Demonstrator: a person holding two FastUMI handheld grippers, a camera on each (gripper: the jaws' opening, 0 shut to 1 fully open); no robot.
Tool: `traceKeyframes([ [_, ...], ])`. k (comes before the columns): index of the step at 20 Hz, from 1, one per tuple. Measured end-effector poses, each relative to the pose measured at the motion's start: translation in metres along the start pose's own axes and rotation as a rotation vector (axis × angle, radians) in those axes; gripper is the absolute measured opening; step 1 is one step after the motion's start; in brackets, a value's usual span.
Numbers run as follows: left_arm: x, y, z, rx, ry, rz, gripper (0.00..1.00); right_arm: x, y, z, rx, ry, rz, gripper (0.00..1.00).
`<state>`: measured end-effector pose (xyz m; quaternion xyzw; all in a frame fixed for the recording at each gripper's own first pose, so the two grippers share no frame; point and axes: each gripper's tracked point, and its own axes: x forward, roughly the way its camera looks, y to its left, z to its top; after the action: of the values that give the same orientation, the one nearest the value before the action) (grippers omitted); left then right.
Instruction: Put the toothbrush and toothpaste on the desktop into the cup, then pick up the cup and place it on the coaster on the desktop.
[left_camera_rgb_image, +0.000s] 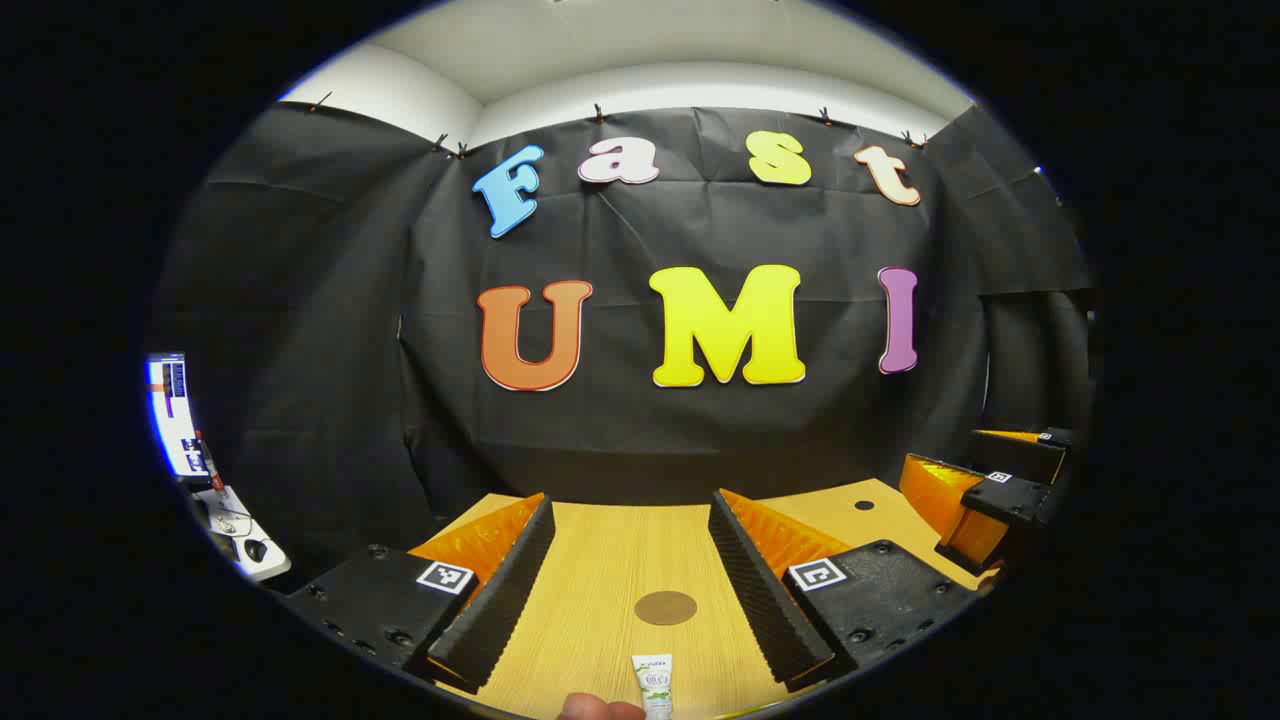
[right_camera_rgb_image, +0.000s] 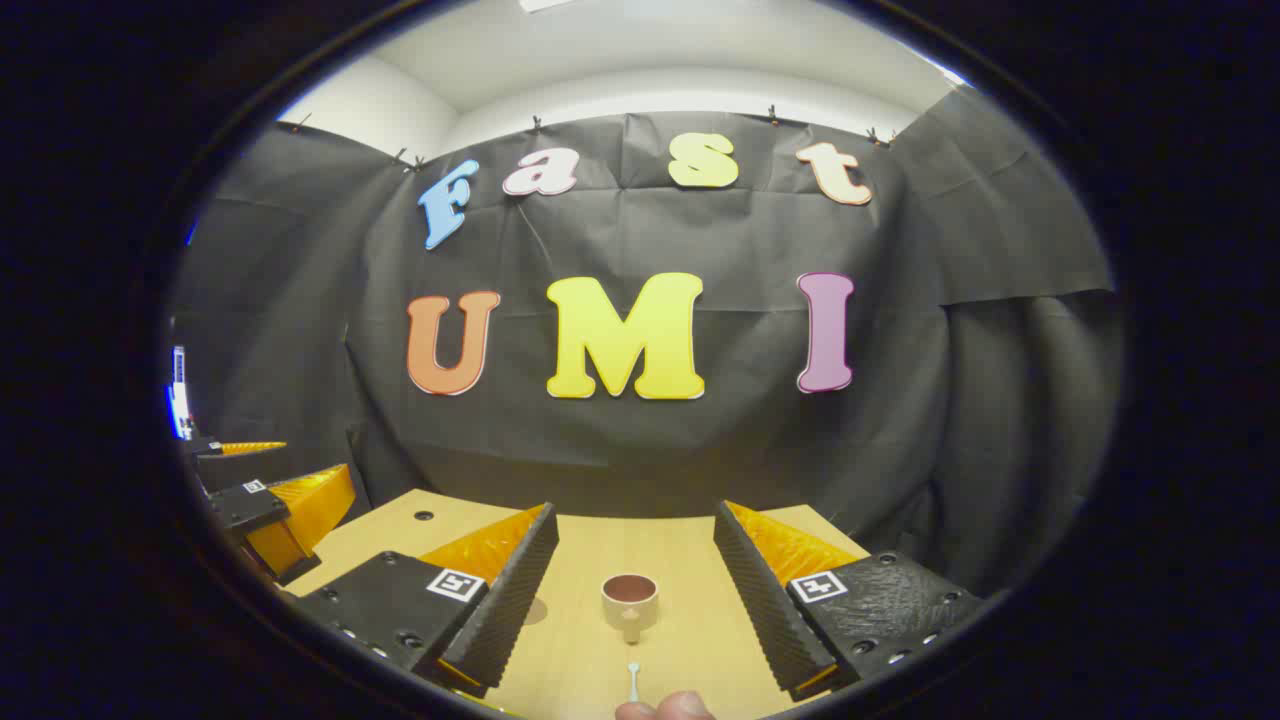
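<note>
Left gripper view: left tool (left_camera_rgb_image: 630, 570) gapes over the toothpaste (left_camera_rgb_image: 654, 682); right tool (right_camera_rgb_image: 632, 580), apart, faces cup (right_camera_rgb_image: 630, 599) and toothbrush (right_camera_rgb_image: 633, 680). Nothing grasped; next, clamp the toothpaste.

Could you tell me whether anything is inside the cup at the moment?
In the right gripper view, the cup stands upright on the desktop, and its dark inside looks empty as far as can be seen. The toothbrush lies in front of it. The near wall hides part of the bottom.

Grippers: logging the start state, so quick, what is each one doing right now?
Left gripper: open, holding nothing, above the coaster and toothpaste.
Right gripper: open, holding nothing, with the cup and toothbrush ahead.
</note>
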<state>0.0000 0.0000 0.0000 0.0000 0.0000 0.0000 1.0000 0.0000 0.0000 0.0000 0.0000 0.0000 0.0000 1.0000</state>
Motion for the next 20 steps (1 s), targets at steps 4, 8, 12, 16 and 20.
traceKeyframes([
  [4, 0.002, 0.0, -0.002, -0.002, 0.008, 0.014, 0.98, 0.004, -0.006, 0.003, 0.0, -0.01, 0.002, 0.95],
  [8, 0.005, -0.007, -0.004, -0.021, 0.016, 0.012, 0.98, 0.01, -0.006, 0.004, 0.013, -0.006, 0.013, 0.95],
  [12, 0.01, -0.011, -0.005, -0.015, 0.019, 0.01, 0.98, 0.014, -0.008, 0.004, 0.001, -0.009, 0.019, 0.97],
  [16, 0.012, -0.011, -0.007, -0.017, 0.021, 0.016, 0.98, 0.016, -0.009, 0.003, -0.006, -0.008, 0.02, 0.97],
  [20, 0.014, -0.011, -0.011, -0.016, 0.028, 0.022, 0.98, 0.021, -0.008, -0.003, -0.005, 0.009, 0.027, 0.95],
])
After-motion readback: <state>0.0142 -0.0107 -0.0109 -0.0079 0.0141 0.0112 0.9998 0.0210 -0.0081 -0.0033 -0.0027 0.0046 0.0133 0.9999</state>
